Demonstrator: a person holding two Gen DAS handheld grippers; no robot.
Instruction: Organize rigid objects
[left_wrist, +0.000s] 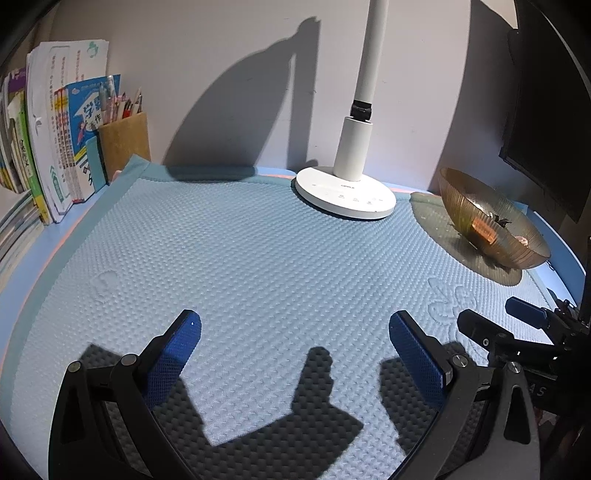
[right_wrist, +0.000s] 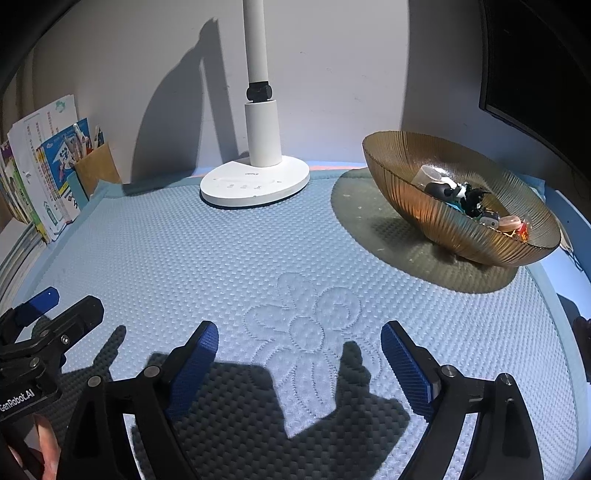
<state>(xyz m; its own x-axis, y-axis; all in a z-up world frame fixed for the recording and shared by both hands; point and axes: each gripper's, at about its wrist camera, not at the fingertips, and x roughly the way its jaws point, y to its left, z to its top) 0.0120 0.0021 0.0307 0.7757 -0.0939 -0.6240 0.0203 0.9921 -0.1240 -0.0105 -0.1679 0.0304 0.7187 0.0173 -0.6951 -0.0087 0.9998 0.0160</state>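
pale blue mat (right_wrist: 258, 258) with a dimpled weave and stitched flower at lower centre; ribbed amber bowl (right_wrist: 443, 221) at right; white lamp (right_wrist: 258, 177); blue-padded black grippers.

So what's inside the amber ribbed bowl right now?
The bowl holds a heap of small things: a clear cup, black-and-white pieces, something orange. Whatever lies beneath them is hidden by the near wall.

Desk clutter, back and left
White desk lamp (right_wrist: 255, 179) base on blue quilted mat (right_wrist: 221, 258); books (left_wrist: 55, 147) upright at left wall, wooden pen holder (left_wrist: 123, 146) just beside them; dark monitor (left_wrist: 546, 129) right.
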